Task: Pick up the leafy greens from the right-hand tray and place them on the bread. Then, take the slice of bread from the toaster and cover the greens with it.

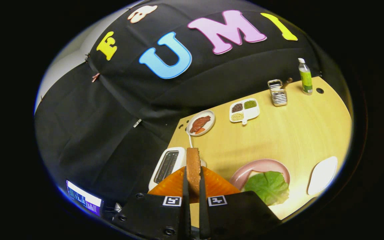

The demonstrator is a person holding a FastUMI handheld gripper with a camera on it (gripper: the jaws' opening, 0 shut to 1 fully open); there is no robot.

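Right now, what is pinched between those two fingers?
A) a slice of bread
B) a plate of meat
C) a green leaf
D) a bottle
A: the gripper is shut on the slice of bread, held on edge; the green leaf lies on the pink plate.

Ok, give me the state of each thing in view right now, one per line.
gripper: shut on the bread slice
bread slice: held on edge between the fingers, out of the toaster
toaster: slots empty
pink plate: holds the leafy greens
leafy greens: lying flat, uncovered
white tray: bare
bottle: upright, capped
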